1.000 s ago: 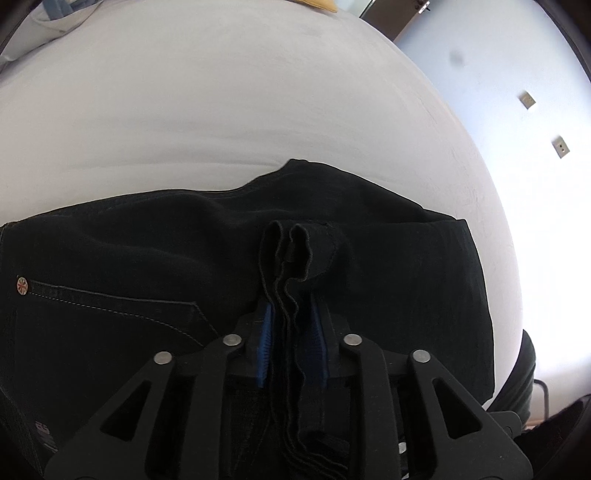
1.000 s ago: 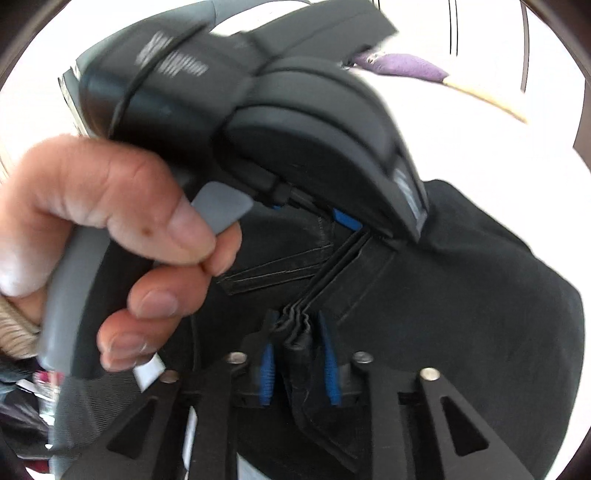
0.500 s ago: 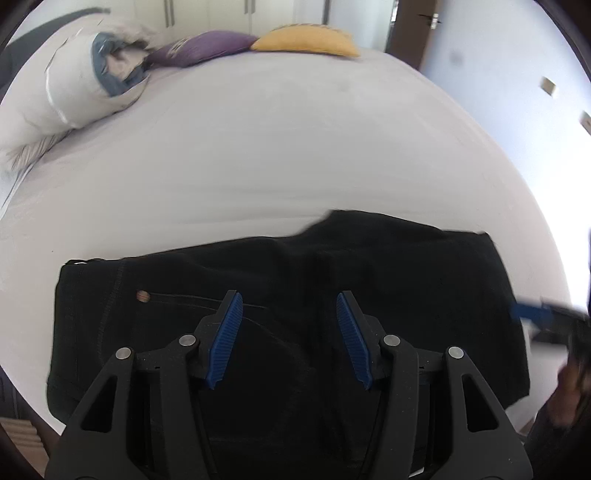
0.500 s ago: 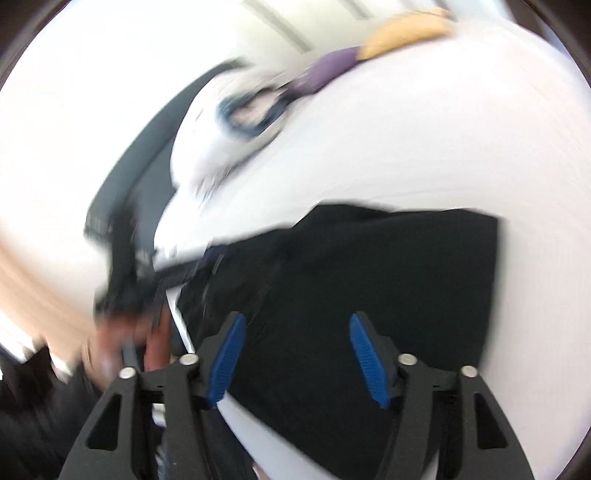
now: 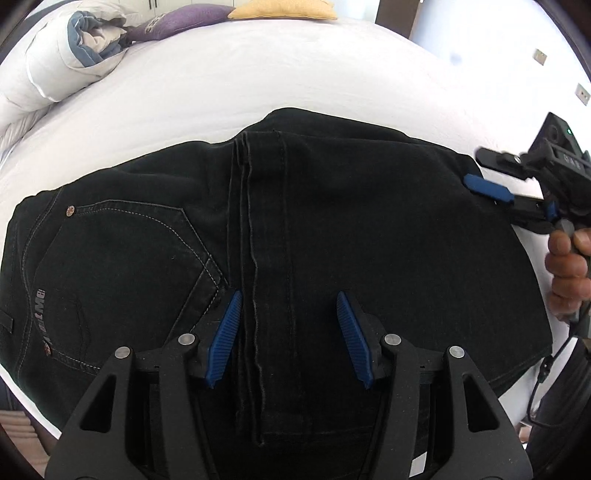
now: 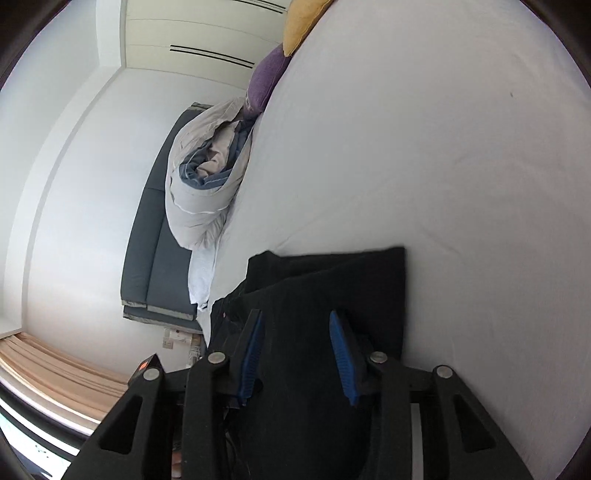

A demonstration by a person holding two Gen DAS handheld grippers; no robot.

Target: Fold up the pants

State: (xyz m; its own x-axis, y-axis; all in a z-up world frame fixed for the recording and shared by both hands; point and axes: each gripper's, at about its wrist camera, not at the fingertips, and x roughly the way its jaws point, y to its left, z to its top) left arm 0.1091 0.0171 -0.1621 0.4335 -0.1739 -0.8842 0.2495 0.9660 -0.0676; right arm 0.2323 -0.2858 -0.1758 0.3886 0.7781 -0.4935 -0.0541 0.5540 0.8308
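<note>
A pair of black denim pants lies folded into a flat rectangular bundle on a bed with a white sheet, filling the lower half of the left wrist view. At 9 o'clock on the bundle a back pocket with pale stitching faces up, a copper rivet at its upper corner. Down the waistband edge at the far left runs pale lettering; it looks like a brand mark, but the letters are too skewed to read with certainty. A thick stitched seam runs from 12 to 6 o'clock across the middle.

The left claw hovers over that seam with its blue ribbed pads spread wide, nothing between them. The right claw is likewise wide apart and empty, hovering over the dark cloth at the 6 o'clock edge of its own view. In the left wrist view it shows at 3 o'clock, gripped by a bare hand, one blue pad just beside the bundle's right edge.

At 11 o'clock lie a rolled white and blue duvet, a purple cushion and a yellow cushion.
</note>
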